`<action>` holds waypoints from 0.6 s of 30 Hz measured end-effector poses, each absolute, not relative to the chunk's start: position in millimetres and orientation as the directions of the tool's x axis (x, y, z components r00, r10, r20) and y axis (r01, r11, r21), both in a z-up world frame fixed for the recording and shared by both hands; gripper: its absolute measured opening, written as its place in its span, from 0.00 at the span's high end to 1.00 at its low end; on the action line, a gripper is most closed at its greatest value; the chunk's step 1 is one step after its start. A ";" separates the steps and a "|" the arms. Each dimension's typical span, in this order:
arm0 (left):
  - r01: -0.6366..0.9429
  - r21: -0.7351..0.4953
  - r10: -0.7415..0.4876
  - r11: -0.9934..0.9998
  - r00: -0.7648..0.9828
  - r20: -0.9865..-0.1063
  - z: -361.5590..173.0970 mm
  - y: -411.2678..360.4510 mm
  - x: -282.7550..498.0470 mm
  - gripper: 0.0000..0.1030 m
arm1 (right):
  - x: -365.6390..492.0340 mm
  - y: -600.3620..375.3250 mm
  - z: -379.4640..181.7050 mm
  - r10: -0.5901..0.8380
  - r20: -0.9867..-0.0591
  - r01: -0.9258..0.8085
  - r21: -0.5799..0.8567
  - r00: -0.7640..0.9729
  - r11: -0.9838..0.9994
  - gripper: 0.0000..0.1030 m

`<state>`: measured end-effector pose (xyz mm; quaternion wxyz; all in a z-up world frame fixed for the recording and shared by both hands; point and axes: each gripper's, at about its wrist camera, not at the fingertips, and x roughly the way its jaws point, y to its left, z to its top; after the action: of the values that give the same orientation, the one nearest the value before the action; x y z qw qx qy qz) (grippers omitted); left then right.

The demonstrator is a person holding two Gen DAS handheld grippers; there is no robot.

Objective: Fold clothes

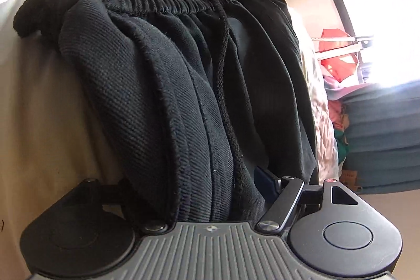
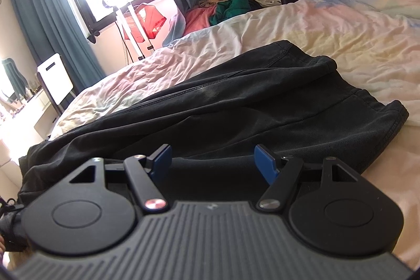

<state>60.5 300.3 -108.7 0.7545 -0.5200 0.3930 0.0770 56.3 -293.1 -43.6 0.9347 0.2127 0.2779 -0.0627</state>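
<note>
Bunched black cotton drawstring shorts [image 1: 183, 96] fill the left hand-held gripper [image 1: 210, 201], pinched; the right hand-held gripper [image 2: 213, 162] is spread, so slack folds might slip.

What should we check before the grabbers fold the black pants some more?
1. Left gripper has the black pants: ok, fabric is bunched between its fingers.
2. Right gripper is ready: ok, open, hovering at the pants' edge, holding nothing.
3. Drawstring is tucked away: not ok, it hangs loose.
4. Pant legs lie flat on the bed: not ok, wrinkled and bunched.
5. Both leg hems line up: cannot tell.
</note>
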 end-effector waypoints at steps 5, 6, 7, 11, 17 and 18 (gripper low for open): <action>-0.494 -0.718 -0.270 0.491 0.697 -0.664 -97.7 291.1 60.3 0.50 | 55.1 -305.8 -46.6 -0.006 -0.541 0.278 0.422 0.841 0.863 0.30; -0.494 -0.713 -0.263 0.497 0.697 -0.667 -96.5 289.8 60.3 0.55 | 54.6 -309.2 -47.3 -0.006 -0.540 0.288 0.439 0.842 0.851 0.30; -0.497 -0.711 -0.259 0.498 0.697 -0.669 -96.0 289.4 59.6 0.58 | 52.9 -314.7 -47.8 -0.009 -0.532 0.300 0.464 0.847 0.833 0.30; -0.509 -0.716 -0.251 0.478 0.702 -0.666 -93.9 291.9 51.3 0.75 | 36.1 -356.6 -52.2 -0.071 -0.484 0.392 0.604 0.872 0.694 0.30; -0.517 -0.727 -0.260 0.451 0.703 -0.662 -95.4 292.4 50.8 0.77 | -6.2 -439.5 -85.8 -0.229 -0.515 0.560 0.701 0.826 0.442 0.28; -0.519 -0.729 -0.263 0.446 0.703 -0.661 -95.2 292.3 50.4 0.77 | -13.1 -450.1 -98.4 -0.242 -0.544 0.593 0.705 0.804 0.389 0.28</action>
<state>50.4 292.3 -95.2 0.7627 -0.5194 0.3762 0.0838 -13.1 -450.1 -98.4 0.8137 0.4896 0.1797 -0.2565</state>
